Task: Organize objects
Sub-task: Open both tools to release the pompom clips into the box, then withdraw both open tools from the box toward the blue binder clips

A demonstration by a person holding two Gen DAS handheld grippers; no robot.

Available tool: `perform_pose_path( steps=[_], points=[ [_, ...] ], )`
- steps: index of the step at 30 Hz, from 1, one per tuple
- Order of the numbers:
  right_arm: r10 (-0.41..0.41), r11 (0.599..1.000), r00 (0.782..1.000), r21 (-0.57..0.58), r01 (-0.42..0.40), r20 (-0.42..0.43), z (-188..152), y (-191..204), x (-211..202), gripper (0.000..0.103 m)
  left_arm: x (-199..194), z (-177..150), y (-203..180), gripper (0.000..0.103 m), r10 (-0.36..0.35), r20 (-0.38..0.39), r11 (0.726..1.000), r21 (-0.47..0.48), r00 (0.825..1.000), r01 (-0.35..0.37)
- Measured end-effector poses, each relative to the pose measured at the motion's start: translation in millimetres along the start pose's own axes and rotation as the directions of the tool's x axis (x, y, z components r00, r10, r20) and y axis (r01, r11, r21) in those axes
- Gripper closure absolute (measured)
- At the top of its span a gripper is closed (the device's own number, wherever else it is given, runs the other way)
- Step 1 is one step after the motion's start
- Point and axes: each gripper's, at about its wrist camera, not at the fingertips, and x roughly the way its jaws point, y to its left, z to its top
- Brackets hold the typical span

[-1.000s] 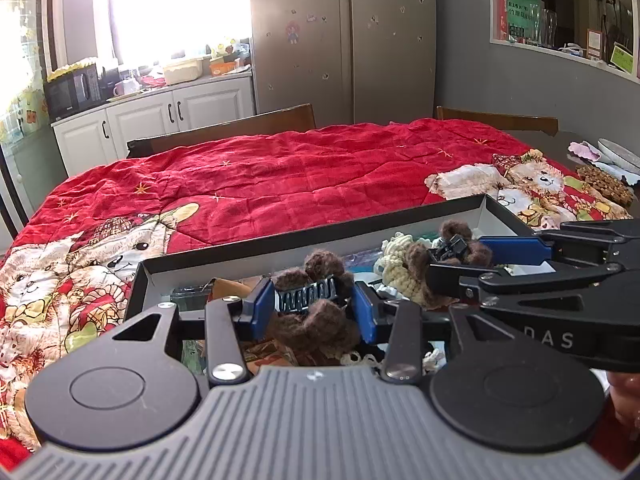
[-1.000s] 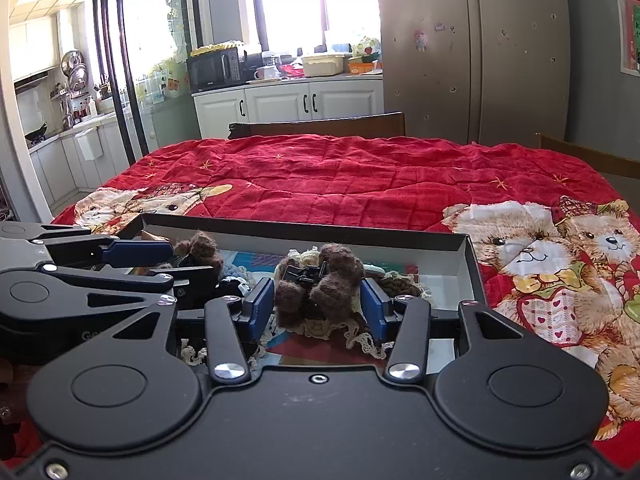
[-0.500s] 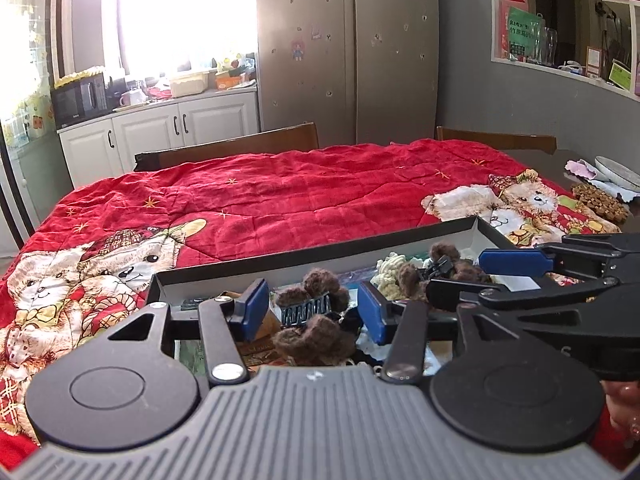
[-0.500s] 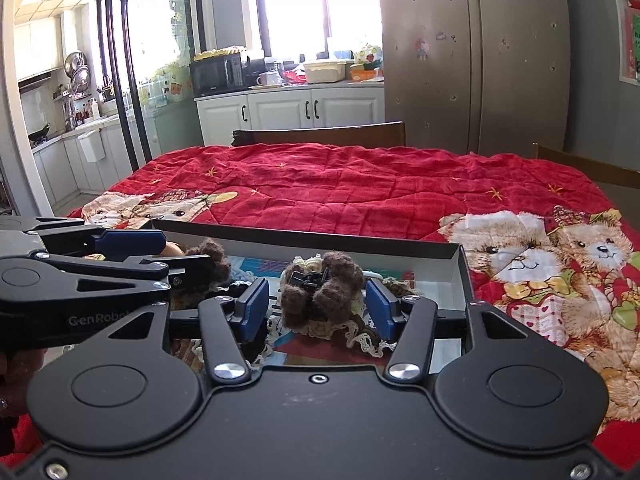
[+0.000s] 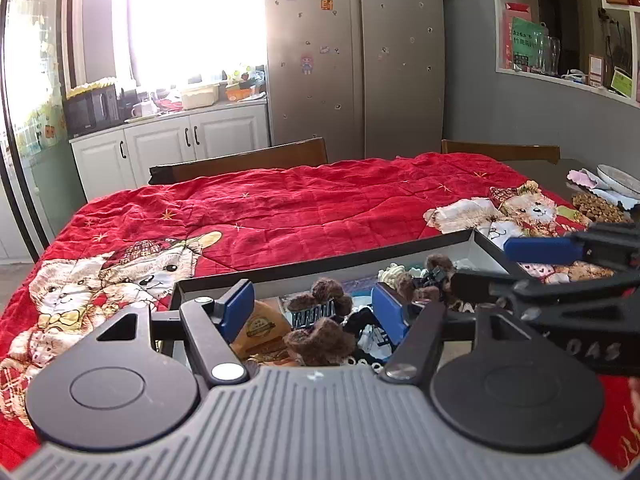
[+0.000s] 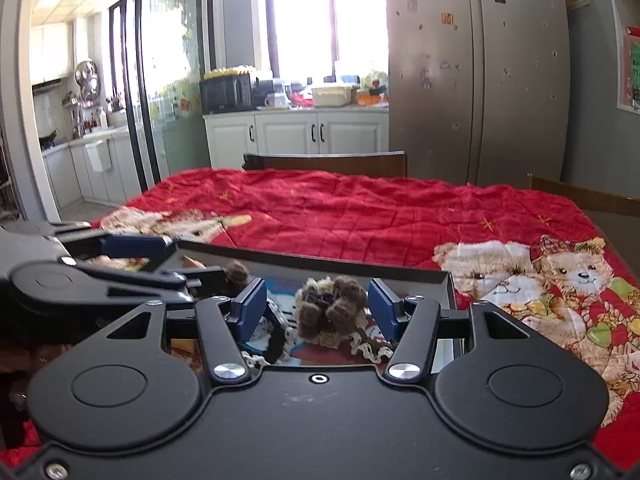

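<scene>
A shallow black box (image 5: 320, 264) (image 6: 320, 261) lies on the red quilt and holds small items. In it rests a brown fuzzy hair claw (image 5: 320, 322) with a dark comb. My left gripper (image 5: 314, 311) hovers over it, jaws opening, blue pads clear of the claw on both sides. A second brown fuzzy claw (image 6: 334, 311) sits on a cream crocheted piece (image 6: 360, 346). My right gripper (image 6: 317, 309) straddles this claw, jaws opening, pads not pressing it. Each gripper shows side-on in the other's view: the right gripper (image 5: 496, 266), the left gripper (image 6: 172, 260).
The red quilt (image 5: 300, 208) with bear pictures covers the table. Wooden chair backs (image 5: 240, 162) stand at its far side. An orange packet (image 5: 260, 326) lies in the box. A plate (image 5: 618, 178) and brown snacks (image 5: 596, 206) sit at the far right.
Both grippers were shut on their brown claws a second ago. Their jaws have since widened and let go. Both have drawn back and risen a little from the box.
</scene>
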Motion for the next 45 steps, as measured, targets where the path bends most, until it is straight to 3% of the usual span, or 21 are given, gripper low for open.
perform_pose_path(
  steps=[19, 31, 45],
  points=[
    [-0.01, 1.0, 0.997, 0.003, 0.01, 0.073, 12, 7, -86, 0.043, -68, 5, 16, 0.015, 0.055, 0.076, 0.998, -0.029, 0.996, -0.053],
    [-0.014, 1.0, 0.995, -0.02, 0.016, 0.096, 5, 16, -133, 0.042, -115, 4, 11, 0.01, 0.051, 0.141, 0.999, -0.012, 0.989, -0.05],
    [-0.019, 1.0, 0.996, -0.005, 0.019, 0.092, -13, 13, -161, 0.041, -139, -13, 7, 0.01, 0.032, 0.137, 0.999, -0.01, 0.99, -0.031]
  ],
)
